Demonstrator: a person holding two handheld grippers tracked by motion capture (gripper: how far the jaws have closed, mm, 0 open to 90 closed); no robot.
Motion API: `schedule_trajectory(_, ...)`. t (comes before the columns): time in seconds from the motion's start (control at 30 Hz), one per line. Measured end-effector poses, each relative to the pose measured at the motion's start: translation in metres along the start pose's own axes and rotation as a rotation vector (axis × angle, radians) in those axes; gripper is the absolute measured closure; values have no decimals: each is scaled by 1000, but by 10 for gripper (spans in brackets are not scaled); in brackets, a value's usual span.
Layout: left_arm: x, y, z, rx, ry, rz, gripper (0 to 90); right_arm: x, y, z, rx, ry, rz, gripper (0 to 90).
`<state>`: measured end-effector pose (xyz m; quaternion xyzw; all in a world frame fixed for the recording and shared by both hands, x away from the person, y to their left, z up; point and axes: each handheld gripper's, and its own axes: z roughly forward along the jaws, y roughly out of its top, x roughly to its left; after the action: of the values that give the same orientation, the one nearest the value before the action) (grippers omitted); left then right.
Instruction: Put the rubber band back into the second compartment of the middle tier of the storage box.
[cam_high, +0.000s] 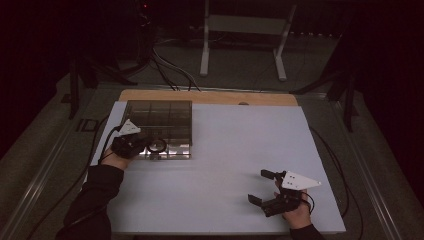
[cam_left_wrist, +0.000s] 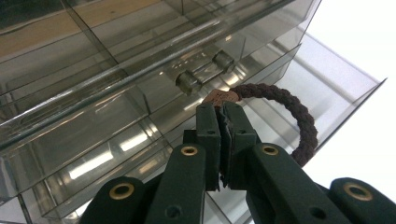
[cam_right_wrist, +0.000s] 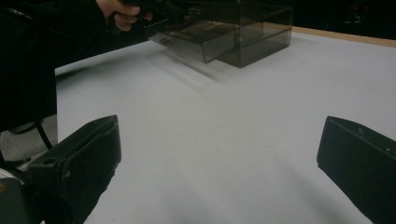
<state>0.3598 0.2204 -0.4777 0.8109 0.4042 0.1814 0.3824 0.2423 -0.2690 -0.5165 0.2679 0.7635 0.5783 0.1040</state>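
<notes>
Dark braided hair-tie loop (cam_left_wrist: 299, 121): lower arc hidden behind the left gripper (cam_left_wrist: 220, 112), whose jaws are pinched together on its brown joint. In the high view the loop (cam_high: 157, 145) is too small to show its braid. Smoky clear plastic drawer organizer (cam_left_wrist: 116, 88): cut off at top and left edges (compartment contents unreadable through glare). Right gripper (cam_right_wrist: 219, 154): both jaw tips run off the bottom edge.

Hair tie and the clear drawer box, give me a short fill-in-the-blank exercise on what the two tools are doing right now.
1. The left tool is shut on a dark braided ____.
2. The hair tie hangs over an open ____ of the smoky clear organizer box.
3. The right tool, over the white table, has its jaws ____.

Missing words: hair tie; drawer; open
</notes>
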Motion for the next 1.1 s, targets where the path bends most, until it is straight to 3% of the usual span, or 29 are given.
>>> schedule_trajectory(0.13, 0, -2, 4, 19, 14, 6, 880, -1, 0, 1, 0, 5, 6, 0)
schedule_trajectory(0.67, -1, -4, 15, 73, 2, 14, 880, -1, 0, 0, 3, 7, 5, 0)
schedule_trajectory(1.1, -4, -2, 18, 126, 25, 52, 879, 0, 0, 0, 5, 5, 3, 0)
